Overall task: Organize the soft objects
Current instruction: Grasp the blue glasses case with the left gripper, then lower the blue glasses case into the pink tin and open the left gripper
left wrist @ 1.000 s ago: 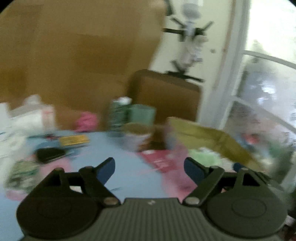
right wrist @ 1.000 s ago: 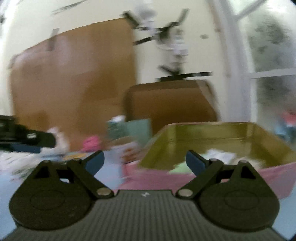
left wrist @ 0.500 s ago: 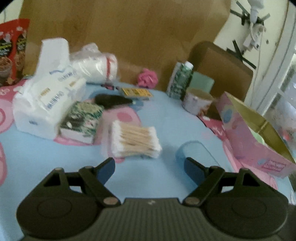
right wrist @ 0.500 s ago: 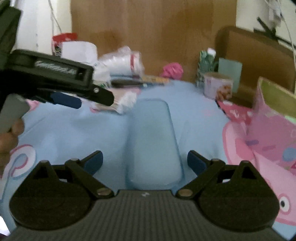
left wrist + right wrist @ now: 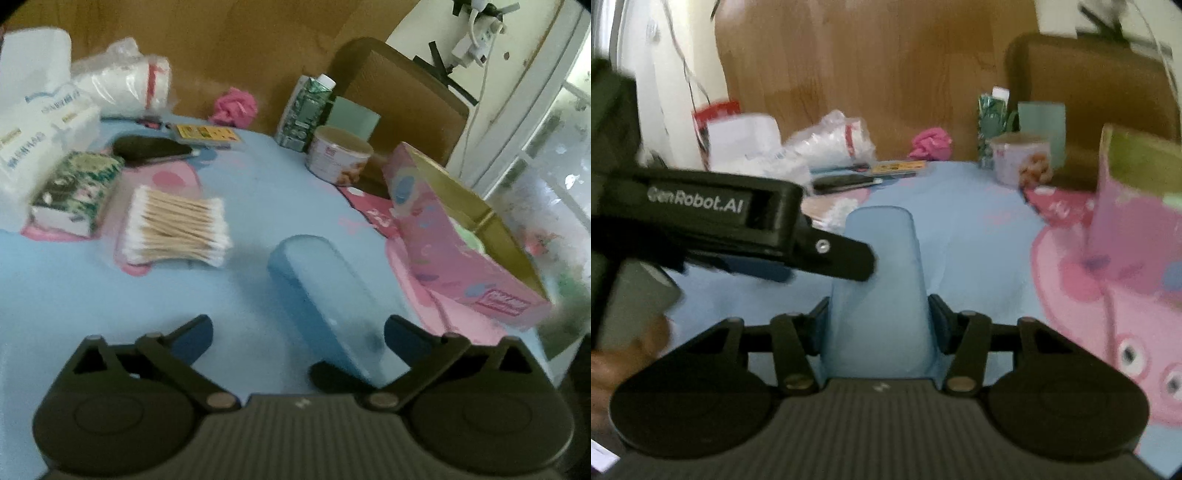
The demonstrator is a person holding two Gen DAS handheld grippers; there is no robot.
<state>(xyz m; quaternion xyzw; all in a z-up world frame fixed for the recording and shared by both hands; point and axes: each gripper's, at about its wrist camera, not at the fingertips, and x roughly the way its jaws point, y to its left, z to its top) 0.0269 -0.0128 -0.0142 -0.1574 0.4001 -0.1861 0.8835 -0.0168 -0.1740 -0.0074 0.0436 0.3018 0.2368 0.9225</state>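
Observation:
A long translucent blue case (image 5: 321, 291) lies on the blue cloth. My right gripper (image 5: 879, 325) is shut on its near end (image 5: 879, 295), one finger on each side. My left gripper (image 5: 297, 332) is open and empty, just above the case's other side; it shows in the right wrist view (image 5: 827, 258) as a black arm reaching over the case. A bundle of cotton swabs (image 5: 175, 229), a green patterned tissue pack (image 5: 75, 192), a white tissue pack (image 5: 37, 129) and a bag of cotton pads (image 5: 125, 85) lie at the left.
An open pink box (image 5: 458, 236) with a gold inside stands at the right. A round tin (image 5: 340, 158), a green carton (image 5: 304, 110), a pink scrunchie (image 5: 234, 105), a black brush (image 5: 151, 149) and a yellow card (image 5: 205, 133) are at the back.
My right gripper has gone from open to shut on the blue case. My left gripper has moved closer to the case and stays open.

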